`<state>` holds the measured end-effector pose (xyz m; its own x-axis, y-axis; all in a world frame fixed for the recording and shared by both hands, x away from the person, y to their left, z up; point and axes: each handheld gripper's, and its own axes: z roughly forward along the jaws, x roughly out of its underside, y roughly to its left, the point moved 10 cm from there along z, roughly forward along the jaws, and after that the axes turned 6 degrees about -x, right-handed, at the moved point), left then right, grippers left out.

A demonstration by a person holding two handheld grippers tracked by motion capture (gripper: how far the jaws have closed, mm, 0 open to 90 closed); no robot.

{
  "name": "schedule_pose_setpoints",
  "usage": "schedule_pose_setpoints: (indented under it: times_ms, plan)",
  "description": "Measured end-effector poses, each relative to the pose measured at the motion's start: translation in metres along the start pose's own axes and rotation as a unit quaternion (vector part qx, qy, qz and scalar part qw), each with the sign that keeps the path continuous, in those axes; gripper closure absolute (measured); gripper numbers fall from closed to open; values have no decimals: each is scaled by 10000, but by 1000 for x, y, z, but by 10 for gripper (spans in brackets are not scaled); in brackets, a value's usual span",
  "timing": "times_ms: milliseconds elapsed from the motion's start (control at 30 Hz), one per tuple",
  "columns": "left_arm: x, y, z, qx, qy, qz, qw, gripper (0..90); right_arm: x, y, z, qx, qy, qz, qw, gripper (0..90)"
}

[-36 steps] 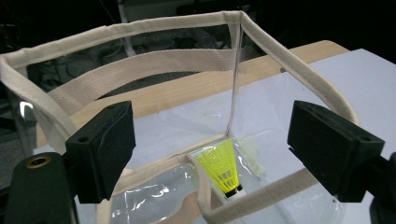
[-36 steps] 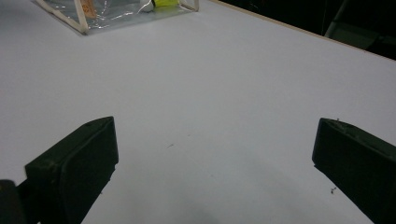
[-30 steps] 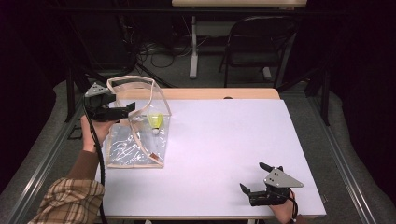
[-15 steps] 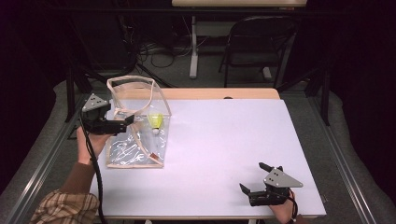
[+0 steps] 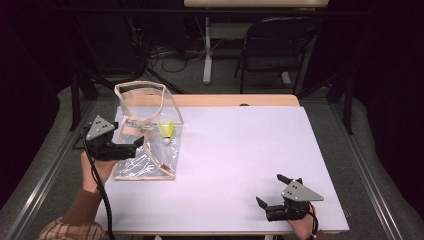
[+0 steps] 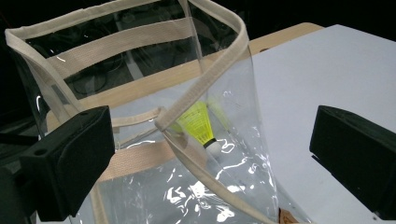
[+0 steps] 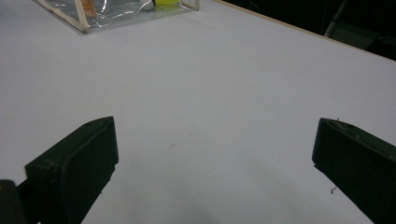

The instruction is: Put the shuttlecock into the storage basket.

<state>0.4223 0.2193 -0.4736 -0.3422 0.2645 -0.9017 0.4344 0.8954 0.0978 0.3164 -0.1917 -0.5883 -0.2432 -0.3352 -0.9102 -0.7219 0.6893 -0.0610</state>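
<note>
Left gripper [image 5: 131, 146], jaws spread wide and holding nothing, sits at the clear bag [image 5: 145, 131], whose shuttlecock [image 5: 166, 131] lies inside, suggesting release; right gripper [image 5: 278, 192] rests wide open on the table [image 5: 240, 150], idle.

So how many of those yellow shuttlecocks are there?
1. The yellow shuttlecock lies inside the clear plastic bag at the table's left, cork end toward the person; the bag's folds might hide another.

The high view looked down over the whole table [image 5: 240, 150] — each gripper view sat low and close, both catching the clear bag [image 6: 196, 140].
</note>
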Motion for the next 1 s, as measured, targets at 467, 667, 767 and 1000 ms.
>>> schedule_pose_setpoints:
  times_ms: [467,667,767,1000]
  plan:
    - [32,-18,-14,-25,-186,-14,9998,0,0,0,0,6,13,-15,10000,0]
    - [51,-26,-18,-35,-221,-9,9997,0,0,1,0,2,21,-10,10000,0]
    - [58,-30,-19,-29,-282,-40,9996,0,0,1,0,1,22,-7,10000,0]
    - [79,-42,-18,1,-288,-43,9996,0,1,1,1,1,26,4,10000,0]
